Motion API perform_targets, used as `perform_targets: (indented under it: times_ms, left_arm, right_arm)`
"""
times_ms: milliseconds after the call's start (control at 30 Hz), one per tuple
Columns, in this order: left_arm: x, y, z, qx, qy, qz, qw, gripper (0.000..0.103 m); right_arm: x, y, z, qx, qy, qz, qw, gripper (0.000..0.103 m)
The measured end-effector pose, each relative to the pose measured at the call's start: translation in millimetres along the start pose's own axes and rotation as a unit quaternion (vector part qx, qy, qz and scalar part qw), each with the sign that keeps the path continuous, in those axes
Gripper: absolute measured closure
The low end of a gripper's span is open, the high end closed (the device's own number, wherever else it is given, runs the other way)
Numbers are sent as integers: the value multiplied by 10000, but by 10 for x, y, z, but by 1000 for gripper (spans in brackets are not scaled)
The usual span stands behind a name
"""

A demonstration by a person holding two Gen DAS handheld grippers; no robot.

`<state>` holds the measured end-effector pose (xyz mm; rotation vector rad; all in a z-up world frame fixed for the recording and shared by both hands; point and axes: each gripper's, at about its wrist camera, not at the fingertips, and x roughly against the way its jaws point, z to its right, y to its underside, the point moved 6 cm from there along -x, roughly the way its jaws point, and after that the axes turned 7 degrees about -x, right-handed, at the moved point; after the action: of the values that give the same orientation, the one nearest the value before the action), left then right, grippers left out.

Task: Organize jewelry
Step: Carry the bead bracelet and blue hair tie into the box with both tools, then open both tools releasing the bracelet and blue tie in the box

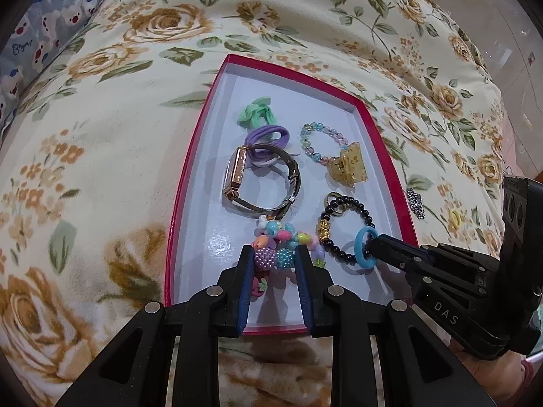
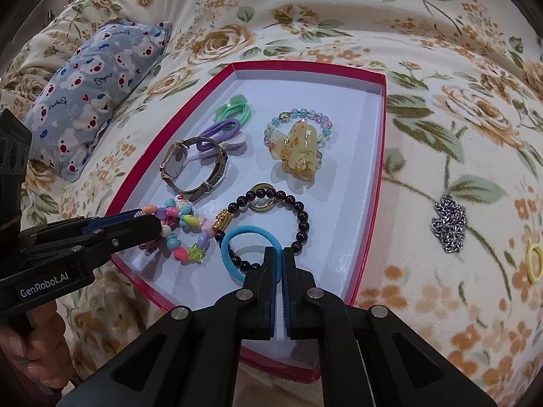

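1. Here, in the left wrist view, the red box (image 1: 190, 156) lies on the flowered blanket (image 1: 101, 135) with its long axis running away from the camera, tilted a little to the right at the far end. Most of the jewelry is already inside: a green hair tie (image 1: 255, 114), a purple hair tie (image 1: 268, 135), a watch (image 1: 261, 181) lying on its side with its face toward the left wall, a pastel bead bracelet (image 1: 322, 144), a yellow hair claw (image 1: 347, 168) and a black bead bracelet (image 1: 346, 227).
2. The left gripper (image 1: 275, 257) sits low at the near end of the box, its jaws partly closed around the colorful charm bracelet (image 1: 281, 240), the beads wedged between the blue pads.
3. From the right, the right gripper (image 1: 371, 246) pinches the blue hair tie (image 1: 364, 247), which stands nearly upright over the black beads.
4. In the right wrist view, the right gripper's jaws are almost fully closed on the near edge of the blue hair tie, whose loop lies across the black bead bracelet inside the box.
5. Still outside on the blanket, right of the box, lie a silver chain (image 2: 449, 224) bunched in a heap and a small yellow ring (image 2: 533, 263) just beyond it.
6. By my judgement the sorting is well along: two pieces are being set down, and the chain and ring remain to be brought in.
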<state>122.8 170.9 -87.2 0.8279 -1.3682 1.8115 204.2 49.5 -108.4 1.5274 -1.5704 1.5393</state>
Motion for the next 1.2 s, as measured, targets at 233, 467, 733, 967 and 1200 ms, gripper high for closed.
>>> perform_targets:
  times_ms: [233, 467, 733, 967, 1200]
  left_arm:
    - [-16, 6, -27, 26, -2, -30, 10000, 80]
    - [-17, 9, -29, 51, -3, -42, 10000, 80]
    - [-11, 15, -12, 39, -54, -55, 10000, 80]
    - [14, 20, -6, 54, -94, -47, 9999, 80]
    - [34, 33, -8, 56, -129, -62, 9999, 76]
  right_arm:
    - [5, 5, -2, -71, -82, -1, 9999, 96]
    - [57, -6, 19, -201, -212, 87, 9995, 95]
    - [95, -5, 42, -319, -292, 130, 9990, 84]
    - [185, -8, 59, -386, -362, 236, 9983, 84]
    - [309, -2, 109, -553, -458, 428, 9965, 73]
